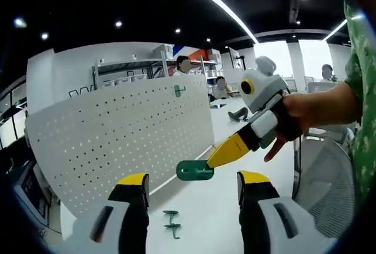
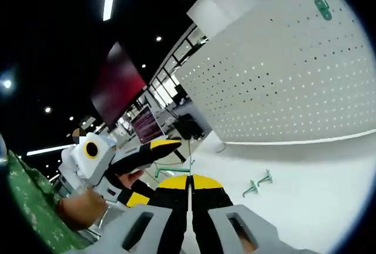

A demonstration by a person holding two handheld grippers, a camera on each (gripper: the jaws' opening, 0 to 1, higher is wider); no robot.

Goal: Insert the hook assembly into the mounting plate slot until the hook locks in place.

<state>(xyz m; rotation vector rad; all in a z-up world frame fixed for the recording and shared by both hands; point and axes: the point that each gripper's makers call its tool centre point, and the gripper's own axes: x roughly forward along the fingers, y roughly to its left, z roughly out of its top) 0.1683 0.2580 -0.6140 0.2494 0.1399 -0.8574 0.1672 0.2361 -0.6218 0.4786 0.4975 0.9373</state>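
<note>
Left tool (image 1: 194,186): its two yellow-tipped jaws stand wide apart at the bottom of the left gripper view, with nothing between them

Right tool (image 1: 210,161): in the left gripper view it comes in from the right, held by a person's hand (image 1: 296,119); its yellow jaws are pressed together on the flat green plastic hook piece (image 1: 195,170). In the right gripper view its own jaws (image 2: 189,184) are tight together, and a thin green edge shows at the tips

Flat green plastic hook piece: up in the air, above the white desk (image 1: 235,148), just in front of the left tool's open jaws and near the bottom edge of the board

White board full of small holes (image 1: 117,136): stands upright on the desk, toward its far side; in the right gripper view it is the big white wall (image 2: 282,72) on the right

Small green hook on the board (image 1: 179,90): sits in the holes near the board's top edge; also seen near the top in the right gripper view (image 2: 322,8)

Two loose green hooks (image 1: 171,223): lie on the desk in front of the board, close to each other; also seen on the desk in the right gripper view (image 2: 258,183)

Green patterned sleeve (image 1: 361,83): at the right edge of the left gripper view
</note>
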